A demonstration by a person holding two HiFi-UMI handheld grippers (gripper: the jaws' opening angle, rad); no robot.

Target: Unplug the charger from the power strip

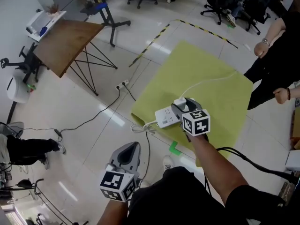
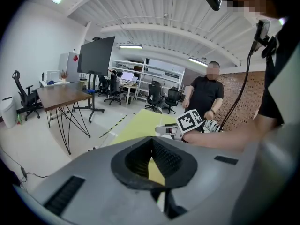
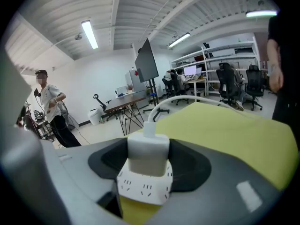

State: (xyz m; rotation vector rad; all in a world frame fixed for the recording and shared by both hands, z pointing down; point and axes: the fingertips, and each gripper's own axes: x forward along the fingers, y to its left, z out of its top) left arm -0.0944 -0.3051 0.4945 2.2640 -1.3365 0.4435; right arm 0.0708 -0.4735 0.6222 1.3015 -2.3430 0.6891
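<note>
On yellow mat (image 1: pixel 211 93): power strip (image 1: pixel 165 117), long axis left-right; charger (image 3: pixel 147 151) upright in it, grasped by right gripper (image 1: pixel 183 106); left gripper (image 1: pixel 134 146) clenched, empty.

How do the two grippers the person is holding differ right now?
The right gripper is closed on the white charger, which is plugged into the power strip. The left gripper holds nothing, and its jaws are together. The right gripper reaches over the yellow-green mat, while the left gripper is held off it, above the tiled floor. Both are grey and carry a marker cube.
</note>
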